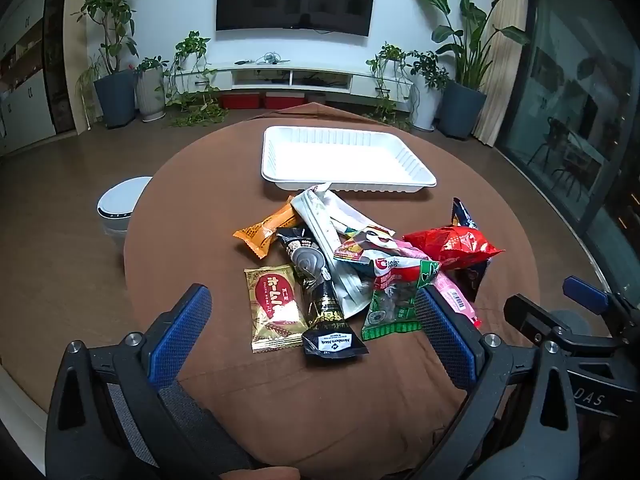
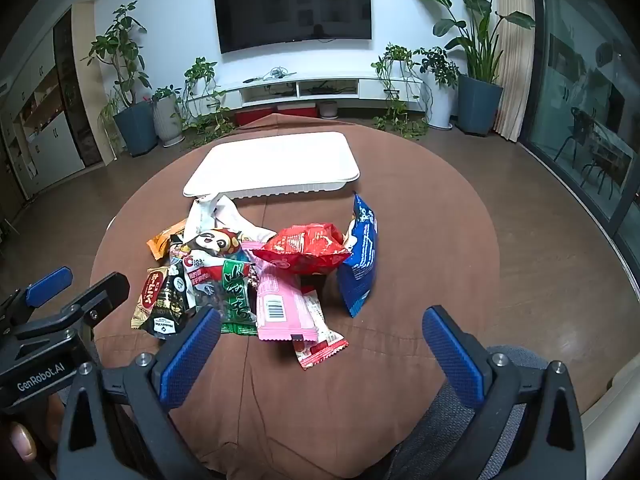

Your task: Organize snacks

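Both pairs of fingers stand spread wide, nothing between them. Left gripper (image 1: 314, 332) hangs over the near edge of the pile (image 1: 360, 268); right gripper (image 2: 322, 350) hangs beside it, toward the pile's right end. No pad touches a packet.

Landmark: white tray (image 1: 276, 156), bare inside, on the brown cloth (image 1: 320, 400). Pile lies just on my side of the tray, one white bag (image 1: 320, 216) reaching its near rim.

Handling, as I judge it:
- All light film packets, crinkly, slick. They should slide over each other; pulling one may drag its neighbours.
- Gold packet (image 1: 276, 312), pile's near-left corner, flat, mostly free. Take it by a long edge, low.
- Black packet (image 1: 334, 342), nearest me, stiff-looking crimped end. Good first pinch at that seal.
- Red bag (image 1: 452, 246), right of pile, puffed with air, probably brittle contents. Pinch the crimp, not the belly.
- Blue bag (image 2: 362, 256), standing on edge, right of the red one. Likely tips at a touch; grip the top seam.
- Pink bar (image 2: 280, 308) overlaps a red-edged one (image 2: 320, 350); lift the pink first.
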Demonstrator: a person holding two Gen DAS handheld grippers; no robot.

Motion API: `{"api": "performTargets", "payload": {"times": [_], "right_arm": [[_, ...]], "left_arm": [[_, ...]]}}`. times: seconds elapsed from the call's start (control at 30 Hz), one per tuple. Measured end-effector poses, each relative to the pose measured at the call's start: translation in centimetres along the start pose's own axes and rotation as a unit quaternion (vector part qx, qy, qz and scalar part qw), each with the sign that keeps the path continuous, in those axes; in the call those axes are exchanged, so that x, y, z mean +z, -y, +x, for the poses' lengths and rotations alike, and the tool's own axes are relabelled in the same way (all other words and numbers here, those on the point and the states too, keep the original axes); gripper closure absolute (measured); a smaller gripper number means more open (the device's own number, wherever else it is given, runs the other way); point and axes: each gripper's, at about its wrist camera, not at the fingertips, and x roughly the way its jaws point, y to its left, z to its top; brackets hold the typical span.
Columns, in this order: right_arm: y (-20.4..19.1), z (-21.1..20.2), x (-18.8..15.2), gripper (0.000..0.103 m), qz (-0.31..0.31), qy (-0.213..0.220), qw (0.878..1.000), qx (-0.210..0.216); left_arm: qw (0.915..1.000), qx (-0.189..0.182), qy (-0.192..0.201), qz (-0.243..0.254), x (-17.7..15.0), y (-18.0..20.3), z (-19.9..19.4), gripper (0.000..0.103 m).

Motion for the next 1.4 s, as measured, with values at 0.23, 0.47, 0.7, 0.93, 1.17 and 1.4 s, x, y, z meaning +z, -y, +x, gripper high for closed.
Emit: {"api": "performTargets", "payload": {"times": [0.23, 0.47, 0.7, 0.93, 1.17, 1.4], "right_arm": [[0.05, 0.03, -0.06, 0.0, 0.0, 0.002, 1.0, 0.001], [-0.18, -0.1, -0.05, 0.0, -0.001, 0.0, 1.0, 0.002], [-0.01, 0.27, -0.3, 0.0, 0.001, 0.0, 1.0, 0.002], [0.0, 0.33, -0.34, 0.0, 0.002, -0.001, 1.0, 0.003], [-0.07, 0.62, -0.47, 0.0, 0.003, -0.003, 1.0, 0.004], [-0.03, 0.62, -0.44, 0.0, 0.003, -0.004, 1.0, 0.004]], "left_arm": [[1.0, -0.003, -0.001, -0.001, -0.01, -0.01, 0.02, 0.0], [1.0, -0.001, -0.002, 0.003, -0.19, 0.42, 0.13, 0.0], [1.0, -0.002, -0.003, 0.001, -0.34, 0.0, 0.16, 0.0], [1.0, -0.003, -0.004, 0.0, -0.37, -0.04, 0.19, 0.0], [1.0, -0.001, -0.006, 0.0, -0.74, -0.08, 0.32, 0.0], [1.0, -0.002, -0.008, -0.001, -0.88, -0.13, 0.49, 0.0]]}}
